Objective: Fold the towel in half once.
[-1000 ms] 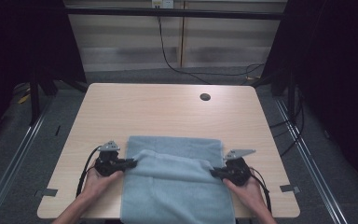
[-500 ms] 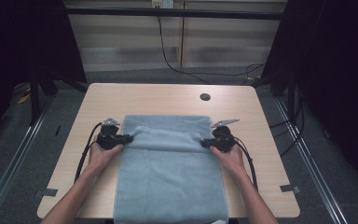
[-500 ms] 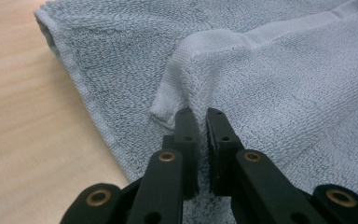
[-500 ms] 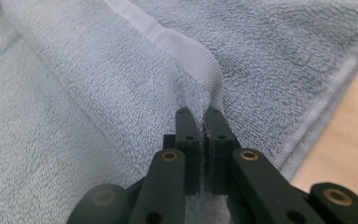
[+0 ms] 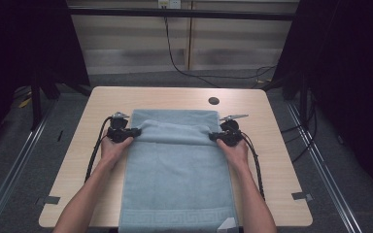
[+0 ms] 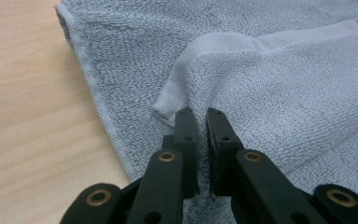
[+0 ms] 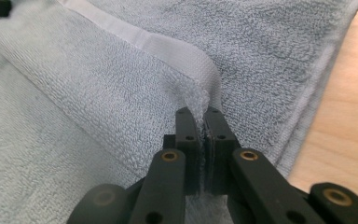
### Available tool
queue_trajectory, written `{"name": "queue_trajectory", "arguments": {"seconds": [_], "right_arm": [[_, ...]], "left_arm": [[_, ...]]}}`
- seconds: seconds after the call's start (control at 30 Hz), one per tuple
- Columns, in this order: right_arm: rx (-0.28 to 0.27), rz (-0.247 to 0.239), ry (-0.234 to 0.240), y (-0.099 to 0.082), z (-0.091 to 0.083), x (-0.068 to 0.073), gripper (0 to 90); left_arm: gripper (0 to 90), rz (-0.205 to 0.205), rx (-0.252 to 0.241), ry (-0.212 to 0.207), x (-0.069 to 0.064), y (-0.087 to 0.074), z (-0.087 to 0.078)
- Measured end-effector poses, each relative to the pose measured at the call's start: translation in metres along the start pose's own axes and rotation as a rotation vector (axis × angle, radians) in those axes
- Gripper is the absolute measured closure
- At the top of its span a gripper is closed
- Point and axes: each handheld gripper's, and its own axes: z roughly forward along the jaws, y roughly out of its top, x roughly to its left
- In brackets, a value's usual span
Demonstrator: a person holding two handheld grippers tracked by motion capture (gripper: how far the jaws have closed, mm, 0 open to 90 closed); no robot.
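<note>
A light blue towel (image 5: 177, 174) lies lengthwise on the wooden desk (image 5: 272, 160), its near end hanging over the 6 o'clock edge. The left gripper (image 5: 135, 131), at the towel's 9 o'clock edge, has its fingers (image 6: 186, 135) pinching a raised corner of the towel's white-hemmed upper layer. The right gripper (image 5: 213, 137), at the 3 o'clock edge, has its fingers (image 7: 186, 135) pinching the opposite corner. The held layer lies short of the towel's 12 o'clock end. A dark round grommet (image 5: 213, 101) sits at 1 o'clock, apart from the towel.

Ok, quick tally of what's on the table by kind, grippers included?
Towels: 1, light blue towel
Grippers: 2, left gripper and right gripper, each shut on the towel
Dark round spot on the tabletop: 1
Total: 4
</note>
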Motion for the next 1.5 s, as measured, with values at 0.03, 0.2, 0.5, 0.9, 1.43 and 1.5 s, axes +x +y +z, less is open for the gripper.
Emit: {"name": "queue_trajectory", "arguments": {"seconds": [0.03,0.2,0.5,0.9,1.43,1.5], "right_arm": [[0.007,-0.001,-0.007,0.001,0.000,0.001,86.4],[-0.049,0.036,0.053,-0.002,-0.008,-0.006,86.4],[-0.245,0.011,0.103,0.028,-0.065,-0.005,86.1],[-0.422,-0.106,0.142,0.053,-0.159,0.030,86.0],[-0.322,-0.204,0.153,-0.048,-0.193,0.077,85.5],[-0.286,-0.197,0.153,-0.065,-0.188,0.080,85.4]], "left_arm": [[84.4,-0.022,-0.006,-0.007,0.002,0.001,0.001],[84.7,-0.021,-0.010,-0.033,0.002,0.005,-0.009],[84.7,0.026,-0.228,-0.151,-0.021,0.040,-0.082],[84.7,0.188,-0.361,-0.217,-0.076,0.055,-0.177],[83.9,0.265,-0.232,-0.308,-0.118,-0.053,-0.195],[83.7,0.268,-0.192,-0.303,-0.119,-0.067,-0.188]]}}
